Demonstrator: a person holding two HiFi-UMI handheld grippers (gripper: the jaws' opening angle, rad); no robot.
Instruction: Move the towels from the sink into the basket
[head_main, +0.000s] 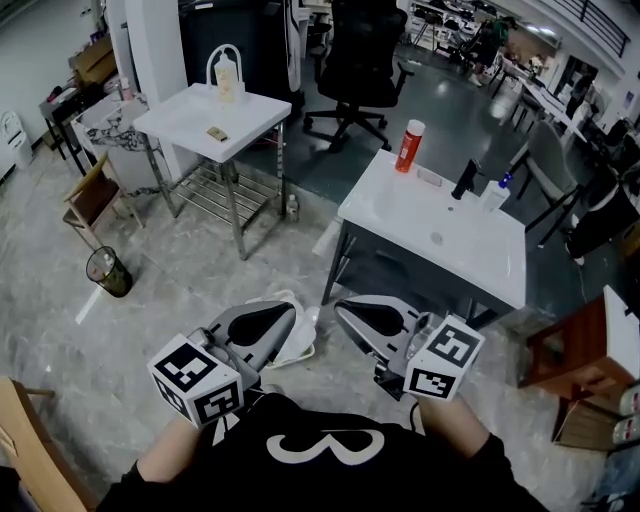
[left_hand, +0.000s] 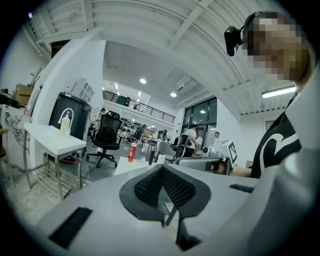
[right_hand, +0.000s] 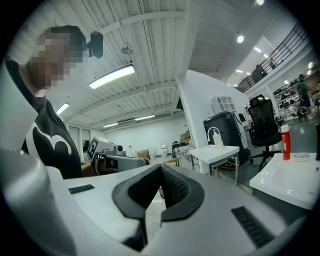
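I hold the left tongs (head_main: 290, 310) and the right tongs (head_main: 340, 305) level, close to my chest on the near side of the sink (head_main: 400, 215). Their tips are close together. Both are closed and grip nothing: in the left gripper view (left_hand: 162, 167) and the right gripper view (right_hand: 161, 167) the ribbed pads meet at the tip.

The sink stands ahead of the right tongs, well apart from them. A faucet (head_main: 463, 180) and a red bottle (head_main: 410, 145) stand on its far edge. I cannot make out the towels in any view.

On the floor near the sink's near-left corner sits a white container (head_main: 298, 345), half hidden by the left tongs; I cannot tell whether it is the basket. Left of the sink stands a white worktop (head_main: 215, 120).
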